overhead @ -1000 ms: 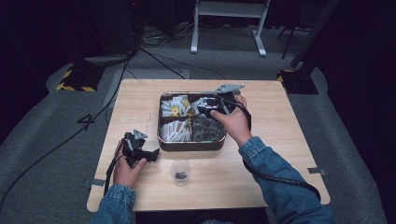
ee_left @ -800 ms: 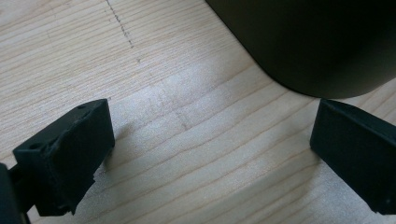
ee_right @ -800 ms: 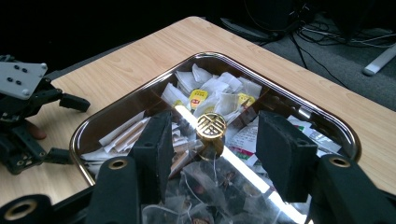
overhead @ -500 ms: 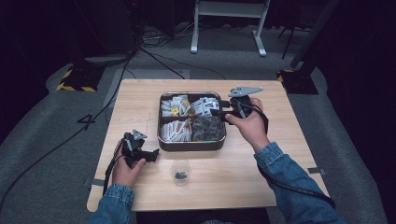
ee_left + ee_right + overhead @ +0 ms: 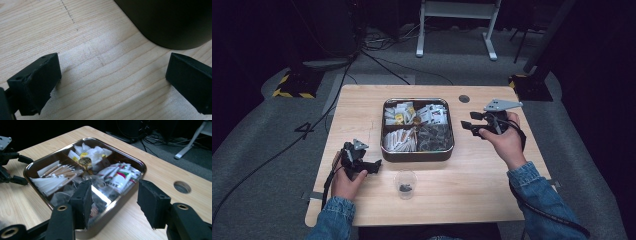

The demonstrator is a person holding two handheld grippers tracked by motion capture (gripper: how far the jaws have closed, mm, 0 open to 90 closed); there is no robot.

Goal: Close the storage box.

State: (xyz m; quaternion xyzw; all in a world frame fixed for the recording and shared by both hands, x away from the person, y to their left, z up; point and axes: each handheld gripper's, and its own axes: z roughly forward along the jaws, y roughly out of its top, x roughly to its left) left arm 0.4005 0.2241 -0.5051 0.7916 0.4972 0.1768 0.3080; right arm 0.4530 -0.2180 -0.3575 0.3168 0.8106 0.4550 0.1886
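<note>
Both grippers empty, tin sitting mid-desk

We've got the right gripper (image 5: 469,126) just right of the square metal sachet-filled tin (image 5: 417,152), jaws half open on nothing; left gripper (image 5: 374,166) rests wide open on the wooden desk (image 5: 472,190).

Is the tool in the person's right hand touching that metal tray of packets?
Apart. In the high view the right tool sits off the tray's right rim, with bare table showing between them.

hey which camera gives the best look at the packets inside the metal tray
The right gripper view: the packets lie close, sorted into the metal tray's compartments. The high view shows them small, from above. The left gripper view shows a dark wall, probably the tray's, no packets.
</note>
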